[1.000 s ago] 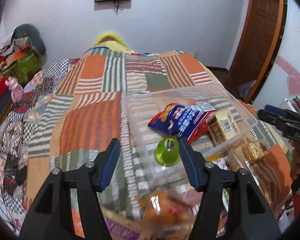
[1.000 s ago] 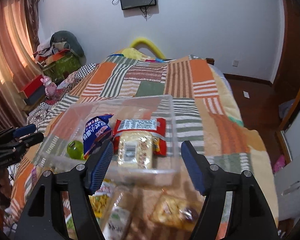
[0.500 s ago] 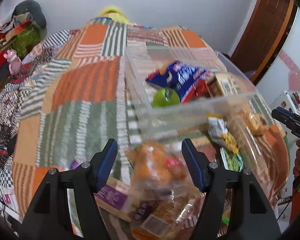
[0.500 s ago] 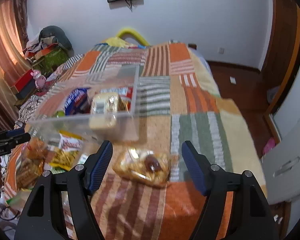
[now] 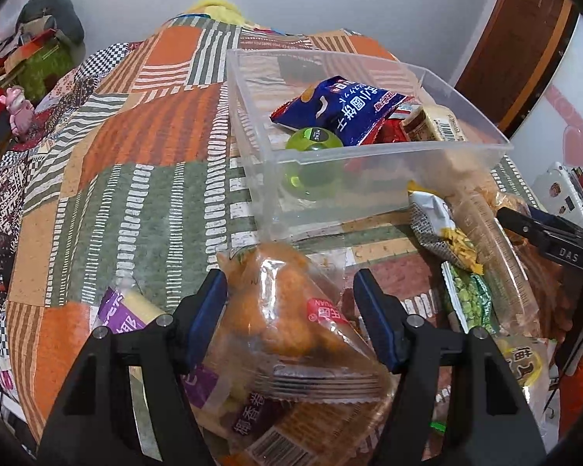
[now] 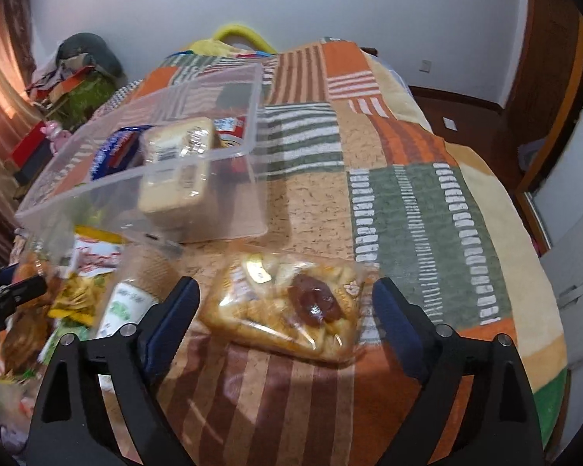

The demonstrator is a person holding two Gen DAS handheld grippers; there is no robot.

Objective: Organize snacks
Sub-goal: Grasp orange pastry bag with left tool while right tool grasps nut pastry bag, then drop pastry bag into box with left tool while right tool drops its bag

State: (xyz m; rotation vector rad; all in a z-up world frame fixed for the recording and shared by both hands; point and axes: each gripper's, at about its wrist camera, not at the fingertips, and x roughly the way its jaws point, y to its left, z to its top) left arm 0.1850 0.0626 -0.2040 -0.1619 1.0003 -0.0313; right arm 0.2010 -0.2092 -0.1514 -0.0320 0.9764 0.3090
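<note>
A clear plastic bin (image 5: pixel 388 147) stands on the patchwork bedspread and holds a blue snack bag (image 5: pixel 342 106), a green round container (image 5: pixel 315 139) and a wrapped cake (image 6: pixel 178 171). My left gripper (image 5: pixel 289 303) is open, its fingers on either side of a clear bag of orange pastry (image 5: pixel 287 322). My right gripper (image 6: pixel 285 306) is open around a clear bag of bread with a dark filling (image 6: pixel 291 306) lying in front of the bin (image 6: pixel 136 171).
Loose snack packets lie beside the bin: a yellow chip bag (image 5: pixel 443 229), a green pea bag (image 5: pixel 466 299), a purple packet (image 5: pixel 124 322) and a biscuit sleeve (image 6: pixel 132 295). The bed's right edge (image 6: pixel 524 233) drops to the floor. Clutter sits at the far left (image 5: pixel 31 58).
Both grippers have dropped and pulled back from the bin. The left now straddles the orange pastry bag, the right the bread bag. Both stay open.
</note>
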